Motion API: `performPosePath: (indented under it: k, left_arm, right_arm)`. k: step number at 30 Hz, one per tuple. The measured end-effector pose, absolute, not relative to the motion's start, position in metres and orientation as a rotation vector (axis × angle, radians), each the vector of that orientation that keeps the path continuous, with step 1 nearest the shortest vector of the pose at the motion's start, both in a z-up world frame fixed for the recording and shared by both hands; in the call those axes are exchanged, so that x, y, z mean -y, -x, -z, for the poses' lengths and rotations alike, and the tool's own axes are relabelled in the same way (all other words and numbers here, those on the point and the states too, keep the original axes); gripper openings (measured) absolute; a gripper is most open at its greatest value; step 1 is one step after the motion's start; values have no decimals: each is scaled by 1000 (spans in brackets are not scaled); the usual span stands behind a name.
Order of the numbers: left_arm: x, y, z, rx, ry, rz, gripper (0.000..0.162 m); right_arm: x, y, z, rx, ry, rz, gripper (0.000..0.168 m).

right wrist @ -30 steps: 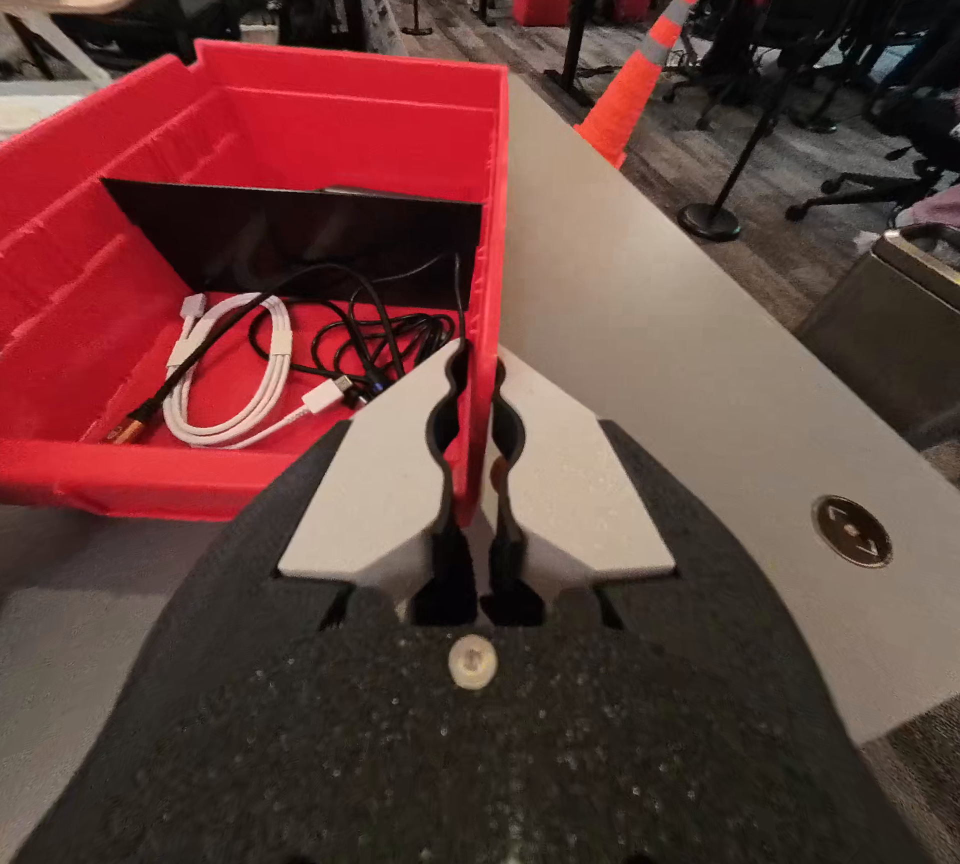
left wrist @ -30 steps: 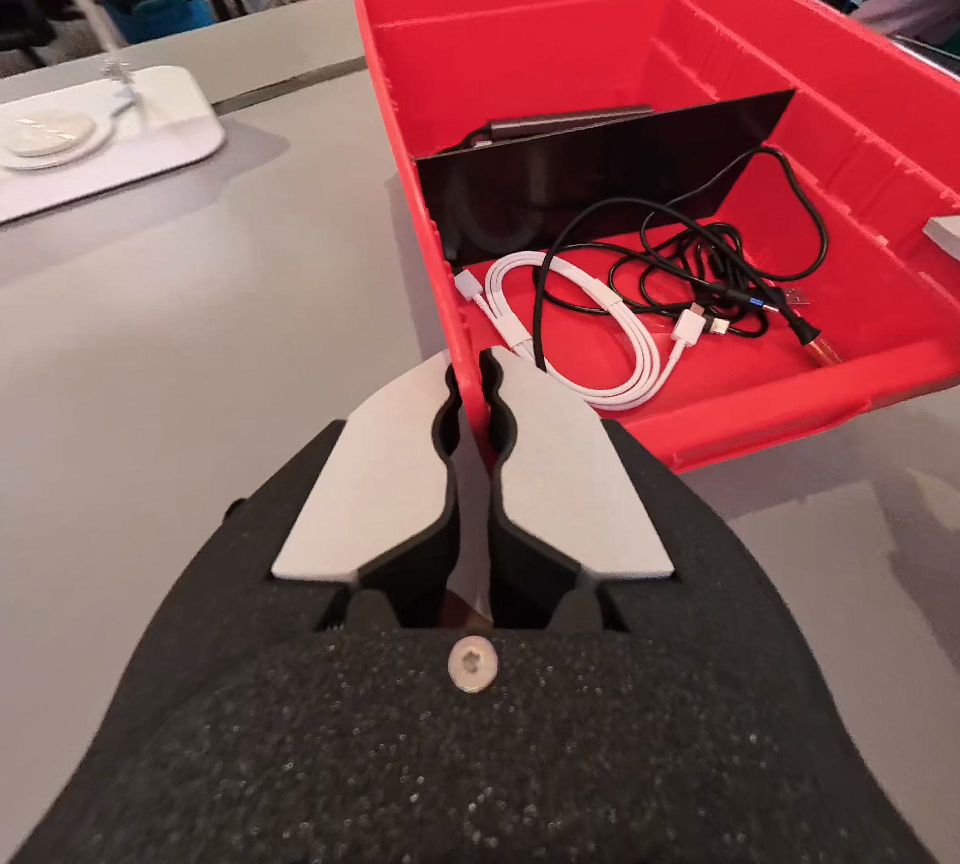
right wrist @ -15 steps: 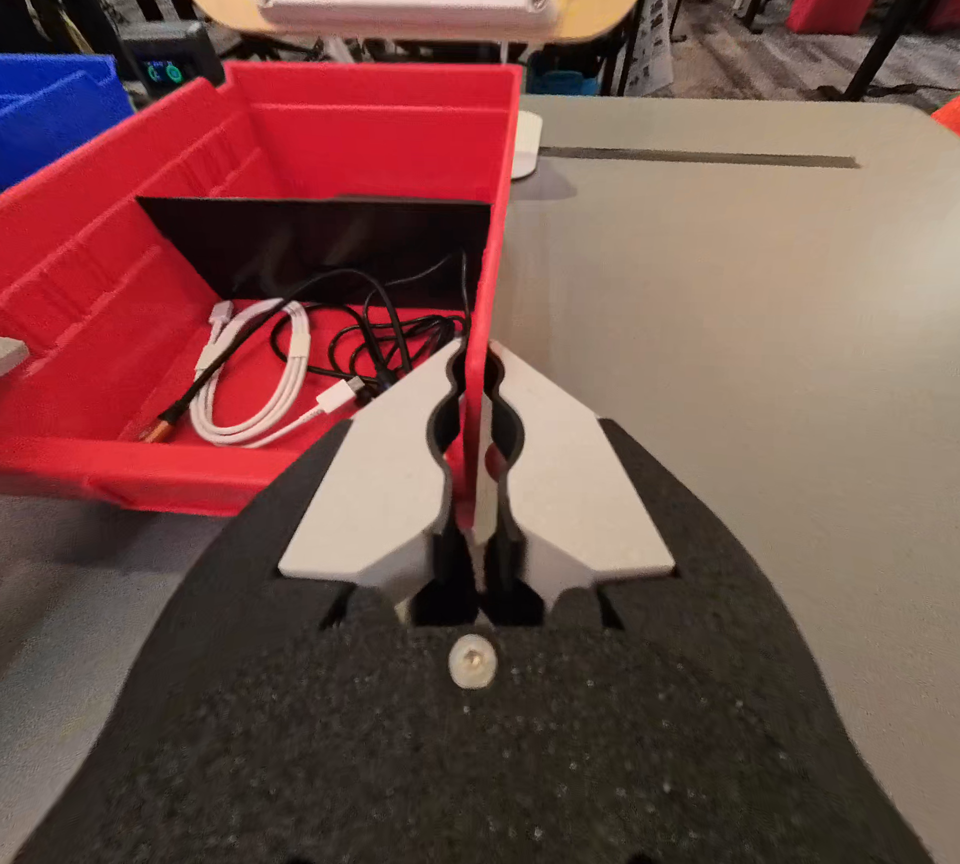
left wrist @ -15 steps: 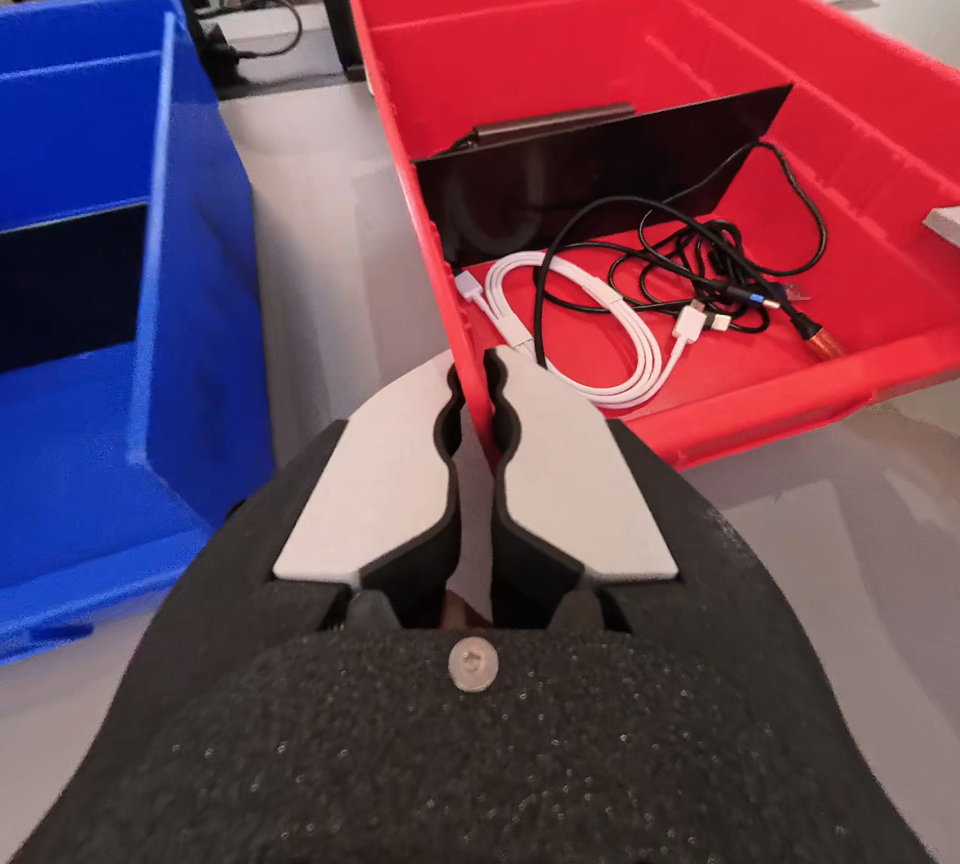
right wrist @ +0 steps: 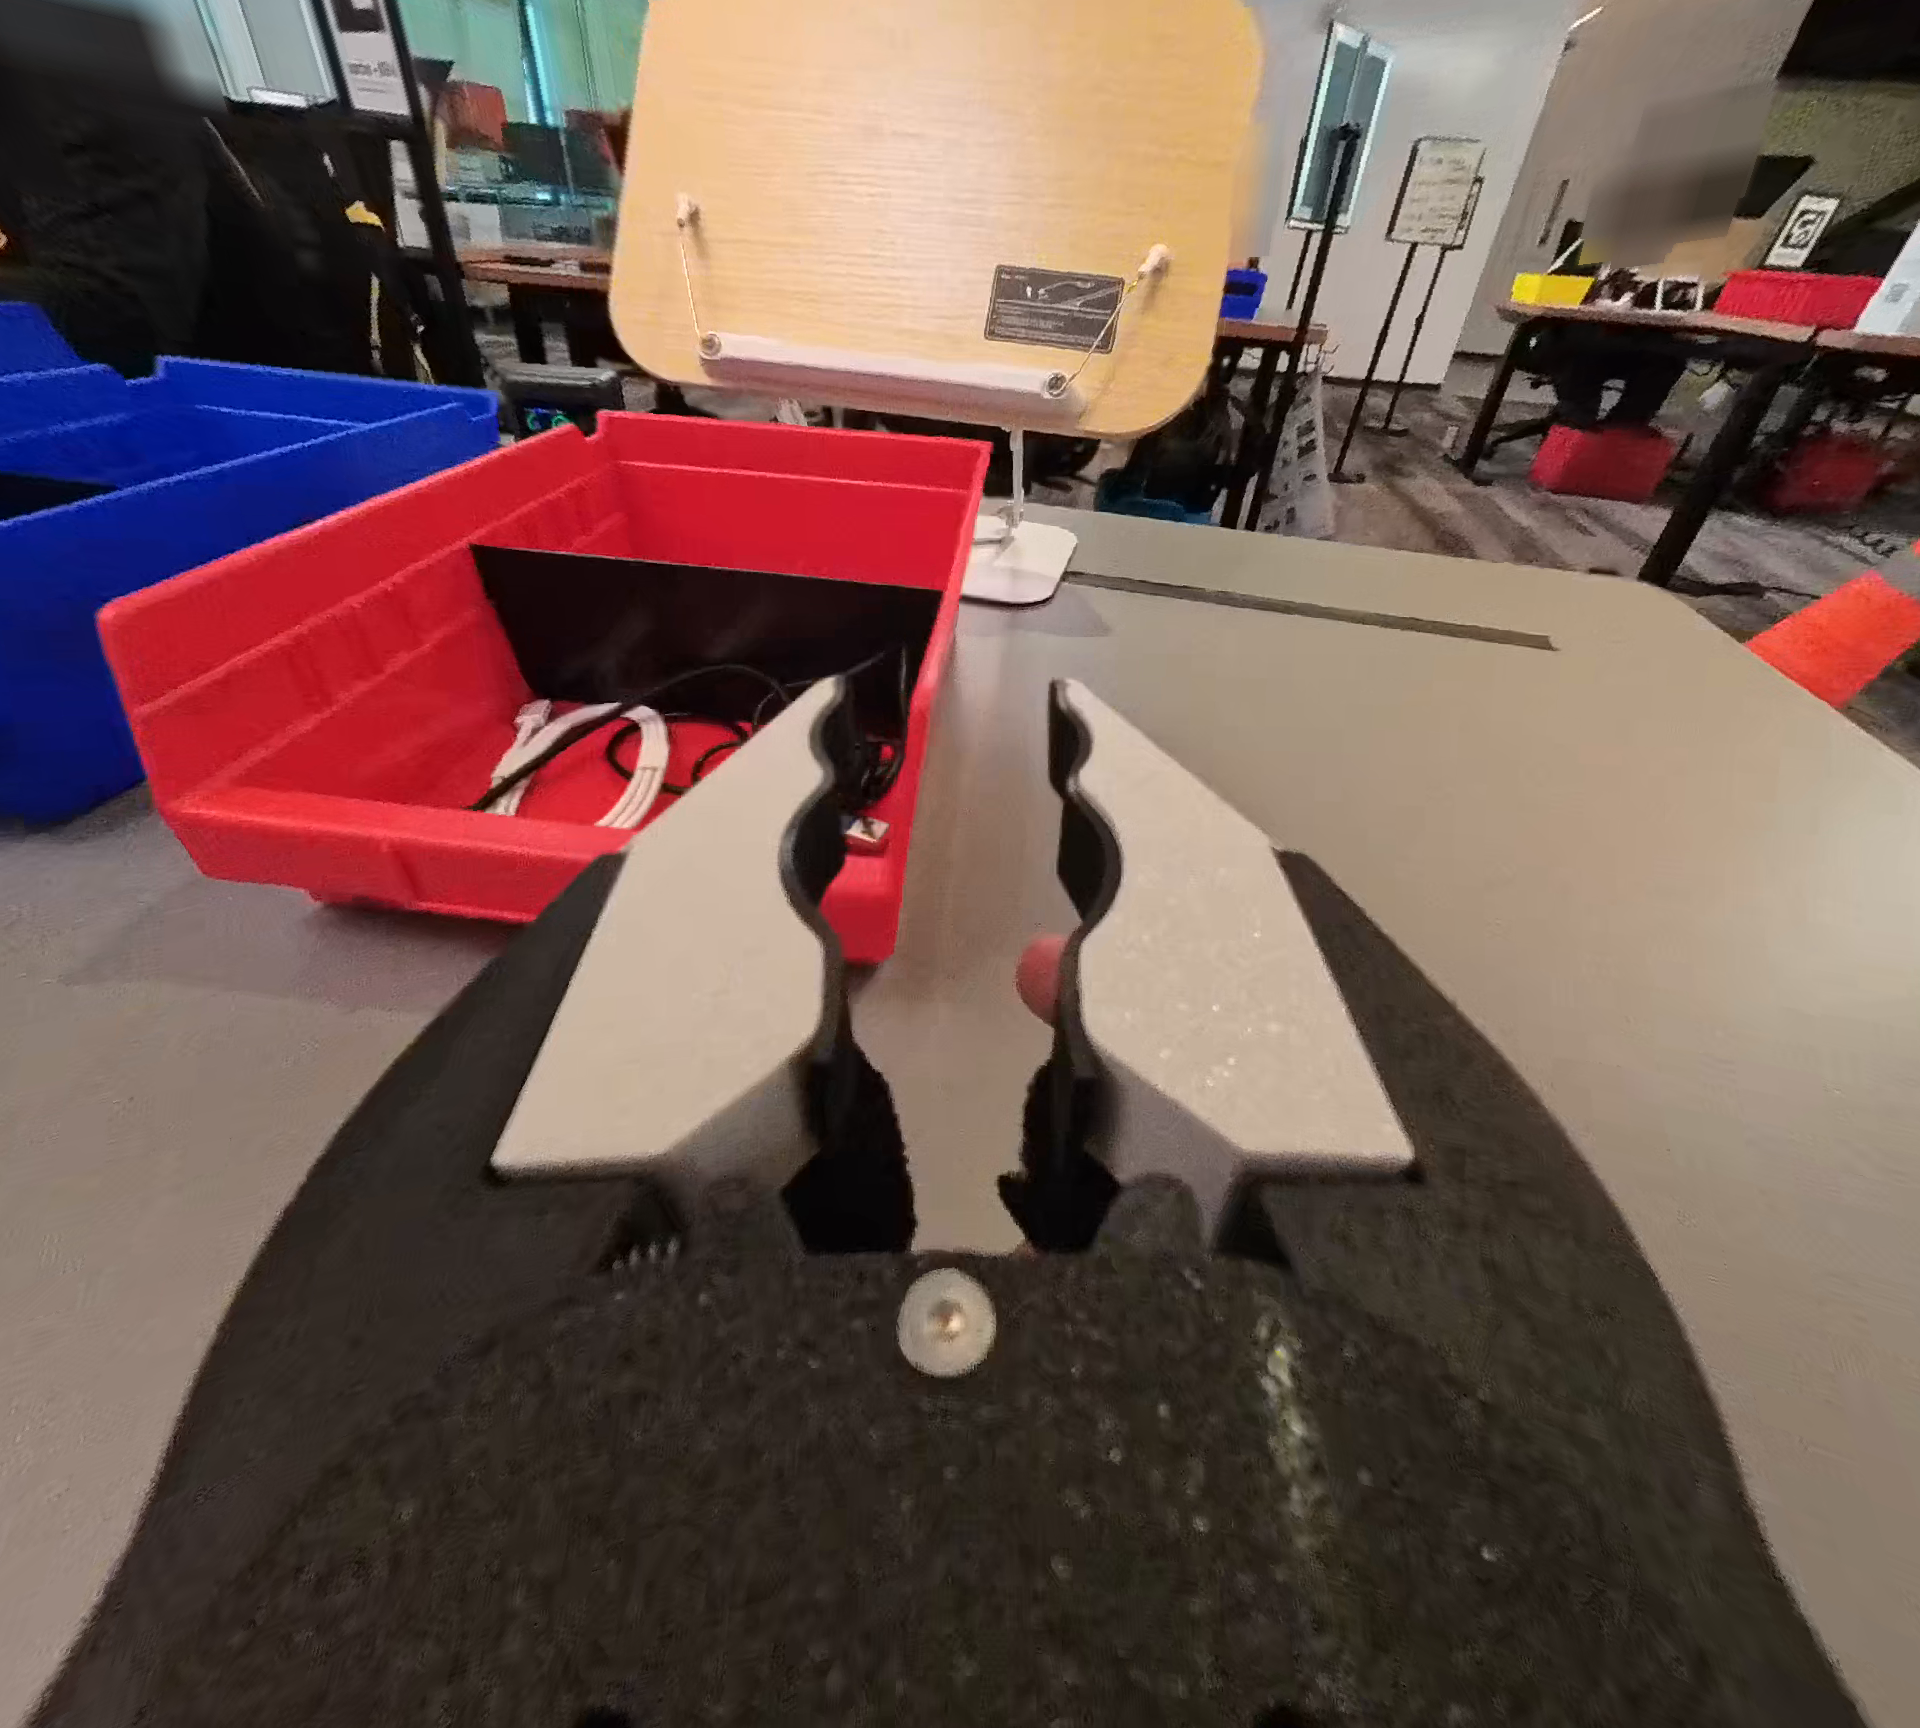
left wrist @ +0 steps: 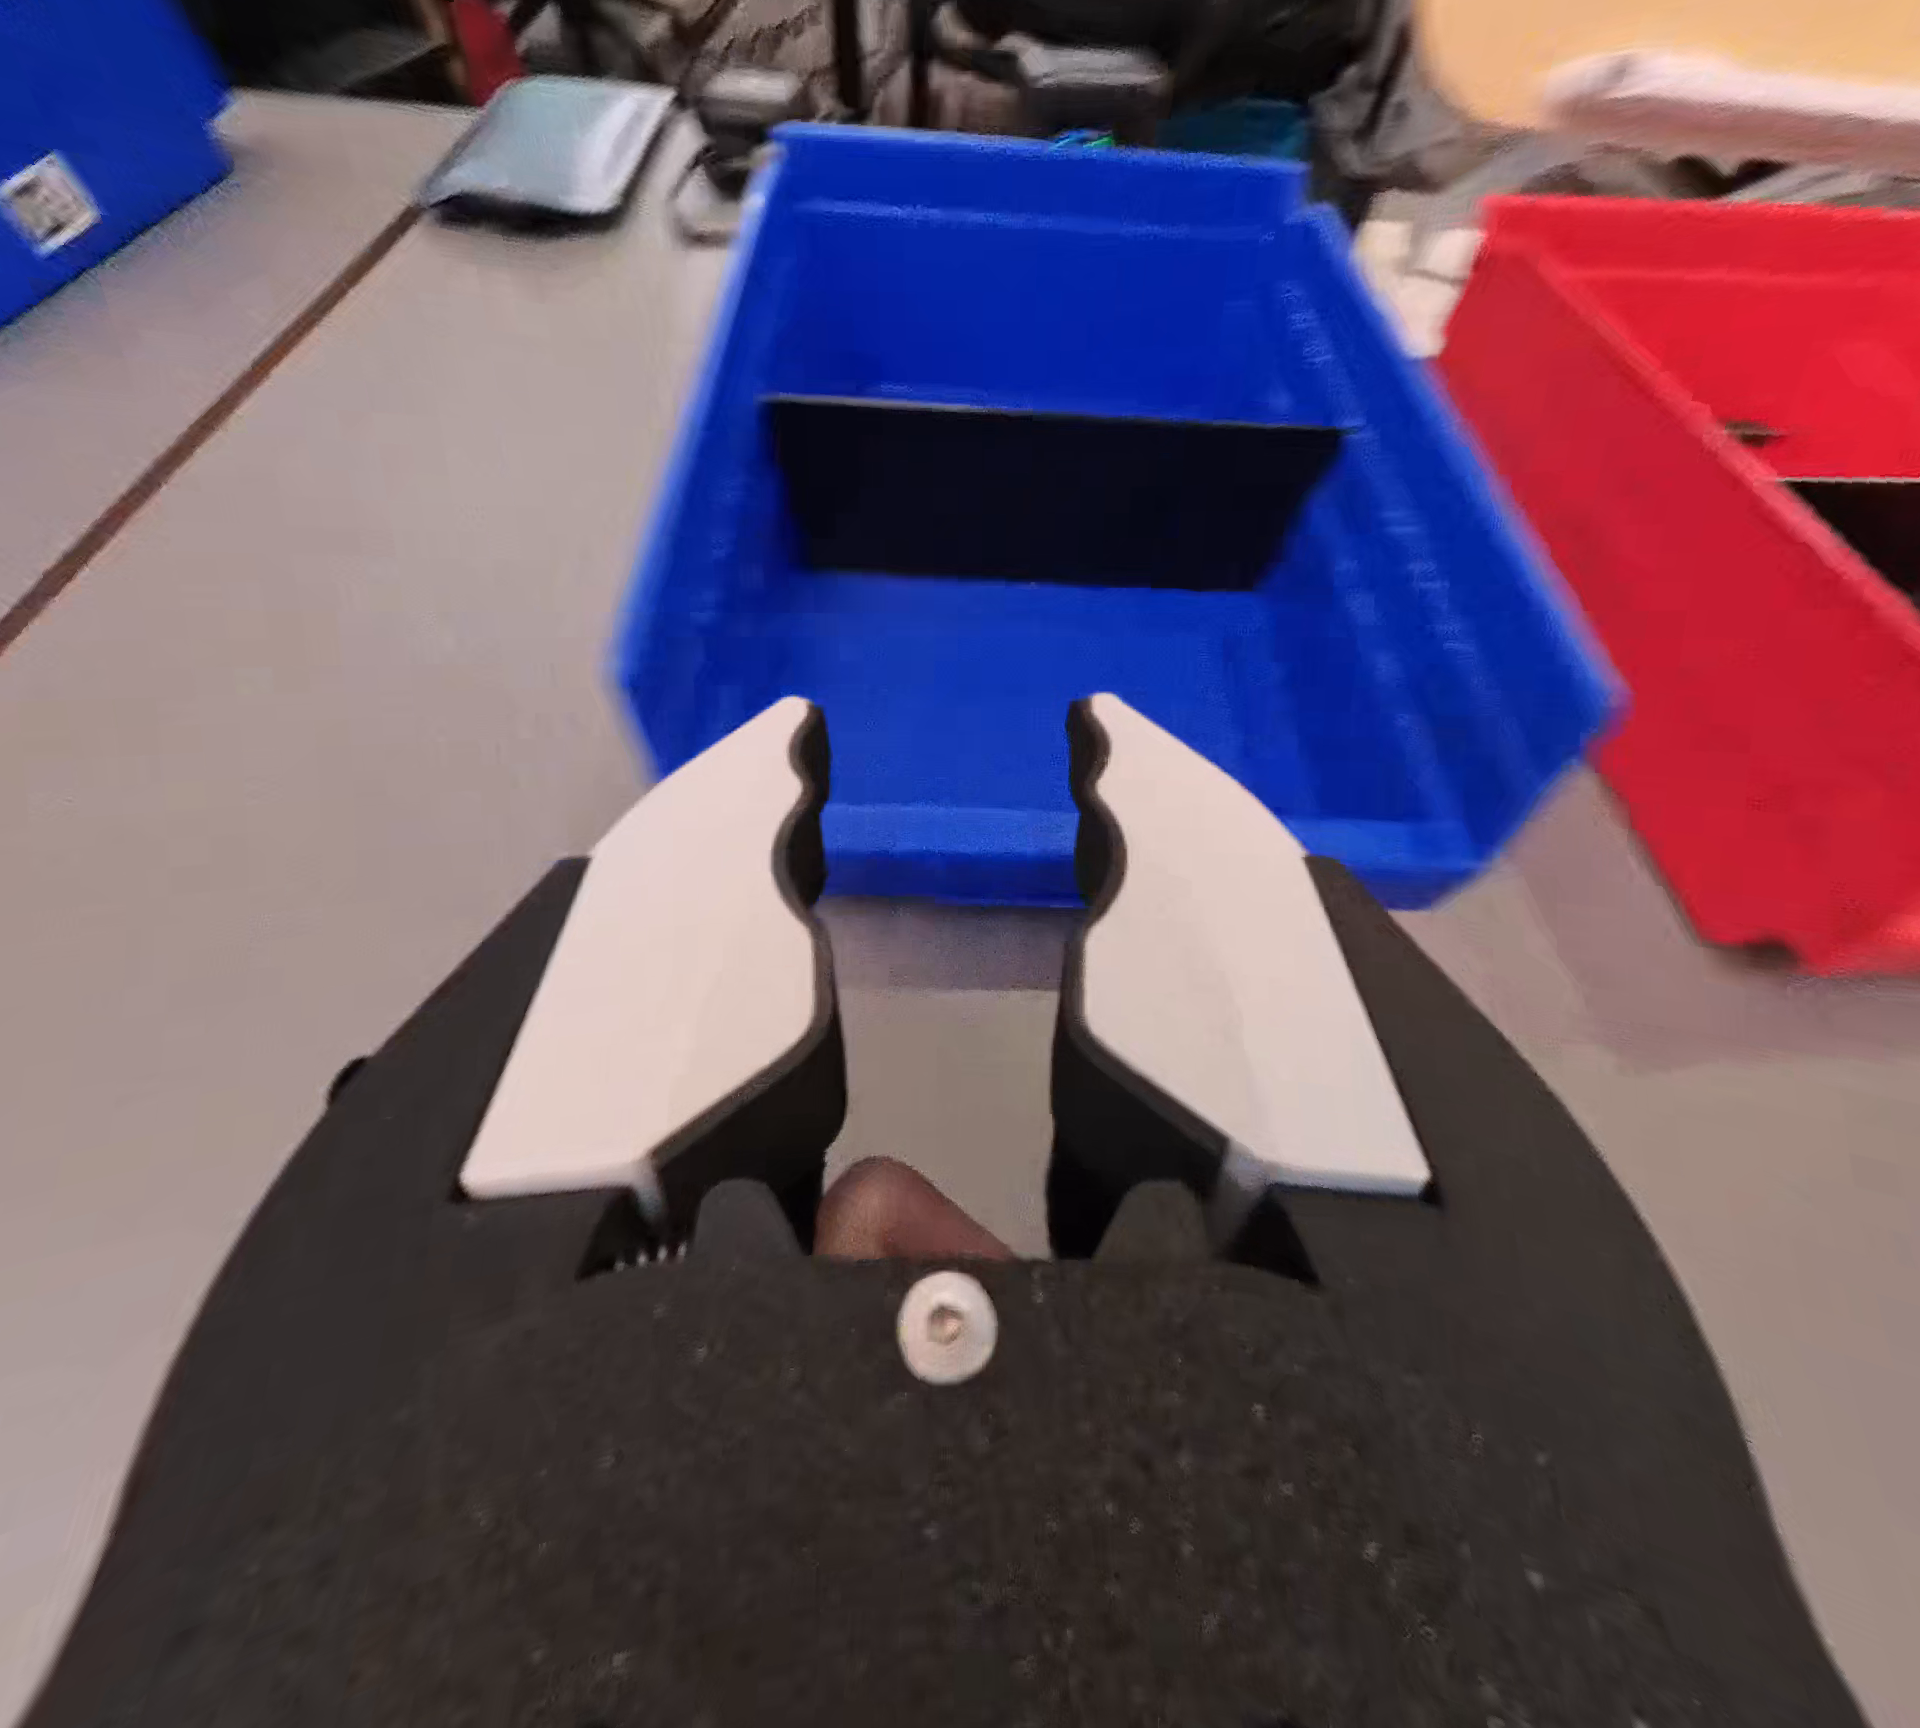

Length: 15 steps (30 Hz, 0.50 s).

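A red bin (right wrist: 312,618) sits on the grey table (right wrist: 1455,847). A black divider (right wrist: 707,629) stands inside it, with white cables (right wrist: 634,764) and black cables (right wrist: 717,722) in the near part. My right gripper (right wrist: 945,702) is open and empty, just right of the bin's right wall. My left gripper (left wrist: 945,722) is open and empty, above the front lip of a blue bin (left wrist: 1039,307) with a black divider (left wrist: 1039,494). The red bin (left wrist: 1714,639) stands to the blue bin's right.
A wooden board on a white stand (right wrist: 935,182) rises behind the red bin. The blue bin (right wrist: 208,452) is left of the red one. Another blue bin (left wrist: 94,120) and a grey pouch (left wrist: 551,151) lie far left. An orange cone (right wrist: 1839,650) is off the table's right edge. About 45 cm separates my left fingertips from my right.
Both grippers have let go of the red bin's side walls and opened. The bin now rests on the table beside the blue bin. The left gripper has swung left to face the blue bin.
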<state>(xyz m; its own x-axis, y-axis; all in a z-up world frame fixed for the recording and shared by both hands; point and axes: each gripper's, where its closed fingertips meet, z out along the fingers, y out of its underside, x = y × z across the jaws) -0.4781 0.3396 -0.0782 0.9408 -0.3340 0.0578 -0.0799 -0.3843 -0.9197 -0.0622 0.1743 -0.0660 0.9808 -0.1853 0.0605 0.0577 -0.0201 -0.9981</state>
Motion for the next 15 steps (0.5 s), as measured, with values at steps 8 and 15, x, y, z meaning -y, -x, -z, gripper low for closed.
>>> performPosePath:
  k: [8, 15]
  left_arm:
    - [-394, 529, 104, -389, 1960, 358, 34]
    - [-409, 516, 127, -437, 2010, 471, 6]
  right_arm:
    - [-204, 210, 65, 102, 1675, -45, 33]
    - [-284, 338, 98, 143, 1904, -314, 52]
